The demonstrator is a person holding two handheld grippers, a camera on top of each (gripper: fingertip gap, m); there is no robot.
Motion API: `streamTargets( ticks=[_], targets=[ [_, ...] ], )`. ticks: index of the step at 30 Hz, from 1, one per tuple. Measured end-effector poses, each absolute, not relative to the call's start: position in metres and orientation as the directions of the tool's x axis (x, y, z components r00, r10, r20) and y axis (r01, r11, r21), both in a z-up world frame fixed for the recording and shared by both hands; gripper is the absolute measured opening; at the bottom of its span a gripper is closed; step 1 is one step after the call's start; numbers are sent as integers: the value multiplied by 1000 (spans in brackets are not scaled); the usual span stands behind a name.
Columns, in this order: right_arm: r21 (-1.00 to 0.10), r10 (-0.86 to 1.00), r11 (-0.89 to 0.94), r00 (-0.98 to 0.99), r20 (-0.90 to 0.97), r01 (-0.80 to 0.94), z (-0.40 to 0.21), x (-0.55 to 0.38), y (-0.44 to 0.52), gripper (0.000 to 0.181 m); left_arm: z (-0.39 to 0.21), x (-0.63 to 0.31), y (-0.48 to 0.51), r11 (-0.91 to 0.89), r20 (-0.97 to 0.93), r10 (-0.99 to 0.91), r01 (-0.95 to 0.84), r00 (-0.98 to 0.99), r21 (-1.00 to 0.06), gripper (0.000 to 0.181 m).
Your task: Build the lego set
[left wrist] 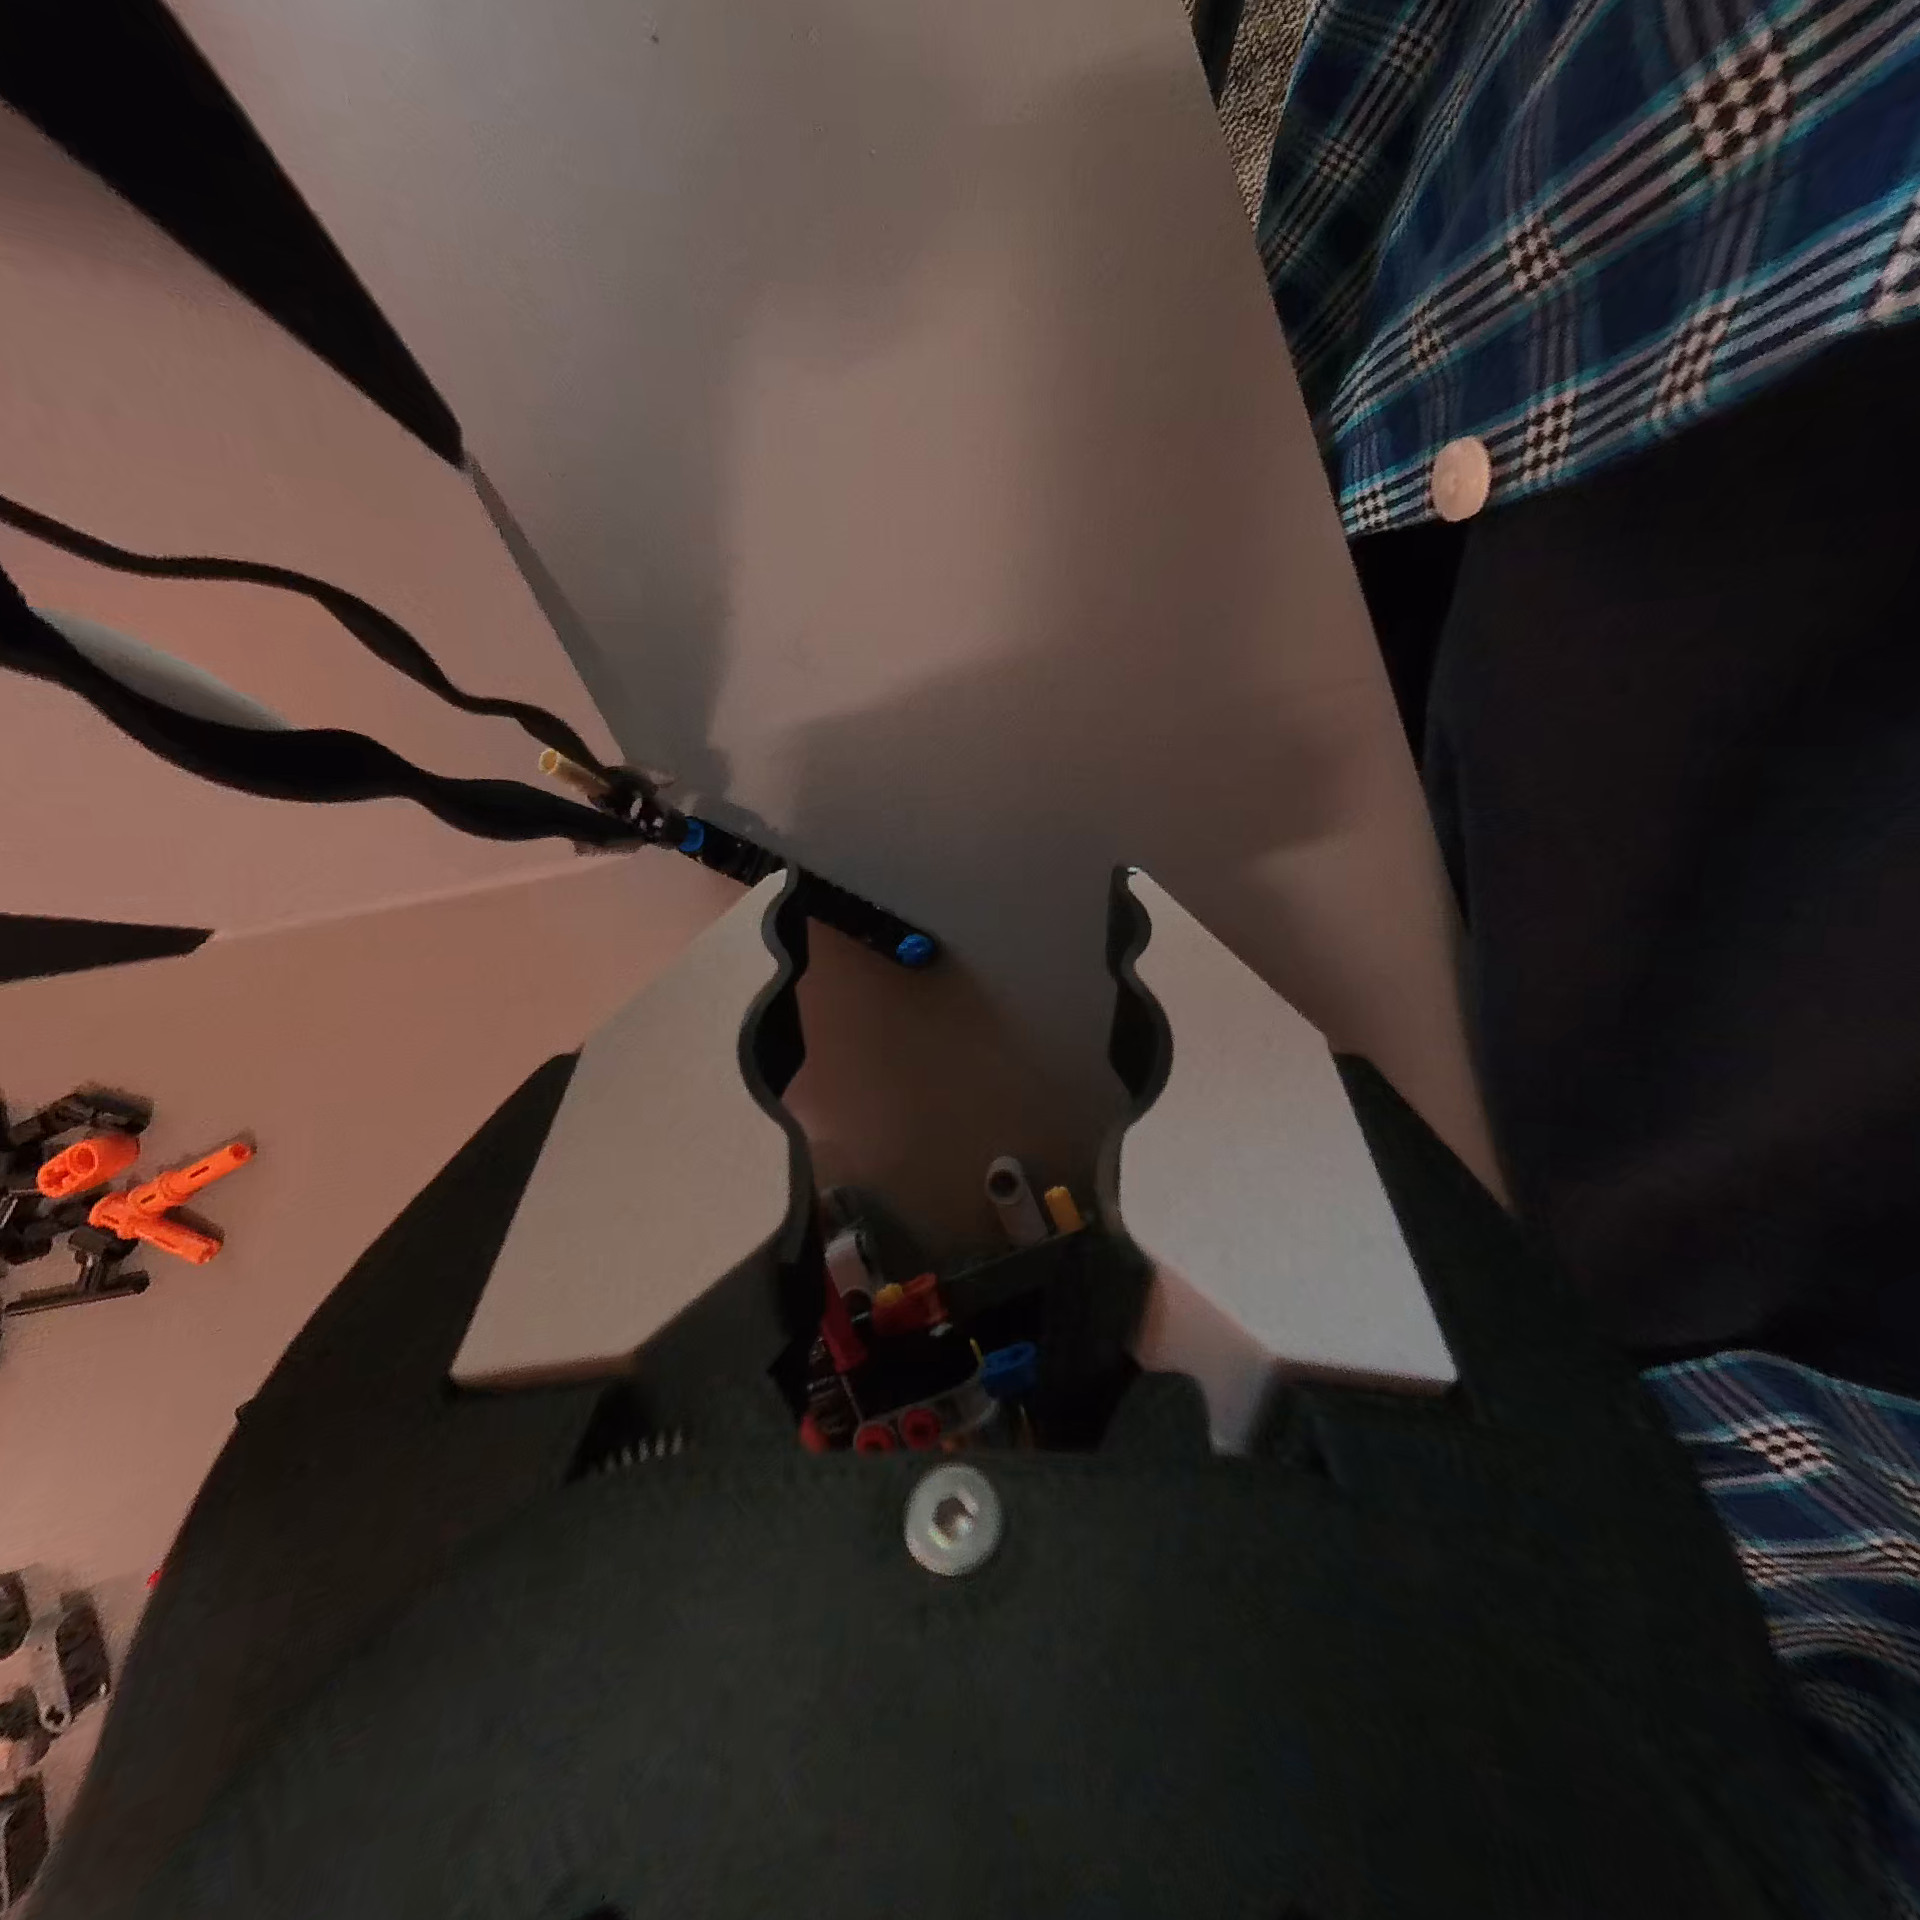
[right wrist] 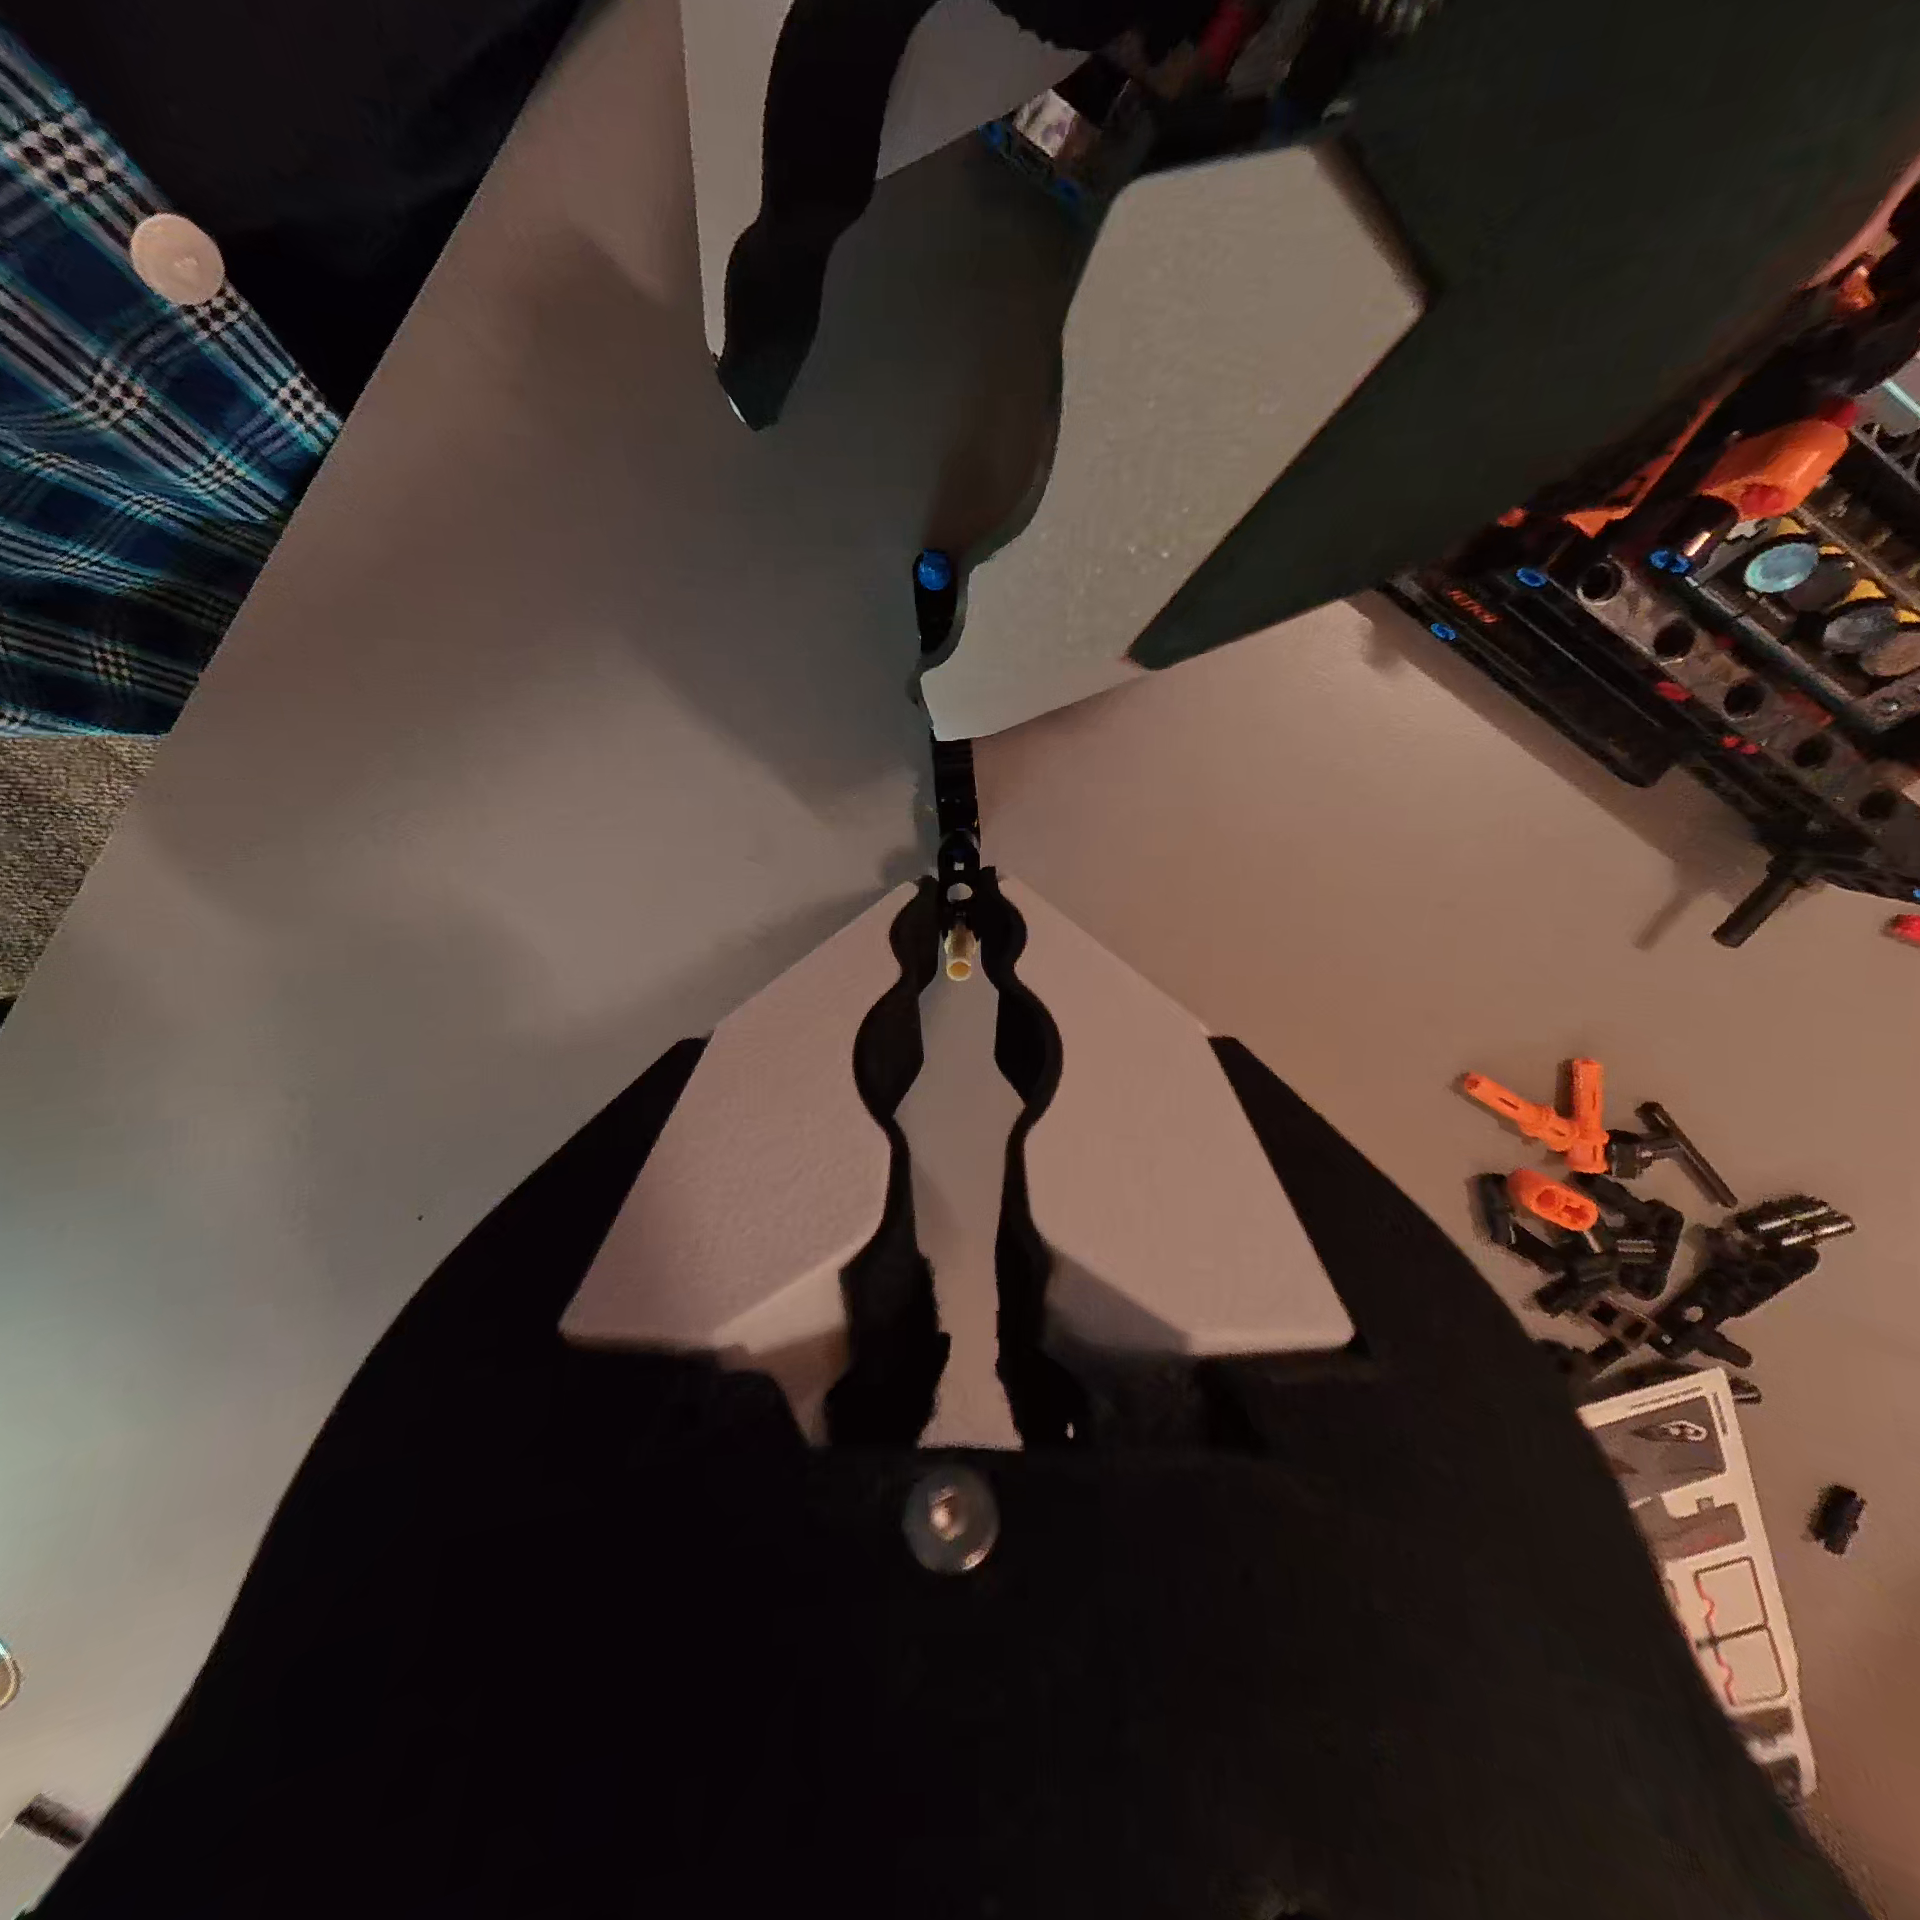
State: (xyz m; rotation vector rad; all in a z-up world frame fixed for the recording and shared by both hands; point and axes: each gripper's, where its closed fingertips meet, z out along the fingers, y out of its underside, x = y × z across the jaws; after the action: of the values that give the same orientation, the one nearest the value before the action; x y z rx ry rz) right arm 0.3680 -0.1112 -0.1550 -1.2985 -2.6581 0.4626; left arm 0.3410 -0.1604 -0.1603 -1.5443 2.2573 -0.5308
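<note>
A thin black Lego beam (left wrist: 857,923) with blue pins (left wrist: 912,948) and a tan pin (left wrist: 556,764) at one end is held above the white table (left wrist: 883,364). My right gripper (right wrist: 956,899) is shut on the beam's (right wrist: 954,790) tan-pin end (right wrist: 958,951). It shows at the left of the left wrist view (left wrist: 623,800). My left gripper (left wrist: 956,894) is open. The beam's other end crosses the tip of its left finger (left wrist: 774,997), with nothing between the jaws. In the right wrist view the left gripper (right wrist: 842,540) is at the top.
A partly built black and orange Lego model (right wrist: 1714,644) stands at the right, part of it under the left gripper (left wrist: 935,1330). Loose orange and black pieces (right wrist: 1579,1164) and a printed sheet (right wrist: 1704,1558) lie nearby. A person in a plaid shirt (left wrist: 1610,260) sits at the table edge.
</note>
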Motion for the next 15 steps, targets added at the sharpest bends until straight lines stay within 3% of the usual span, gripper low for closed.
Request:
streamTargets(
  ticks=[1, 15],
  targets=[
    [-332, 793, 576, -609, 4, 748, -155, 368, -111, 4, -160, 341, -160, 335, -79, -936, -804, -342, -492, 57],
    [-314, 910, 387, -414, -21, 867, -155, 371, -112, 4, -161, 340, -161, 343, -93, -935, -804, -343, -486, 60]
  ],
)
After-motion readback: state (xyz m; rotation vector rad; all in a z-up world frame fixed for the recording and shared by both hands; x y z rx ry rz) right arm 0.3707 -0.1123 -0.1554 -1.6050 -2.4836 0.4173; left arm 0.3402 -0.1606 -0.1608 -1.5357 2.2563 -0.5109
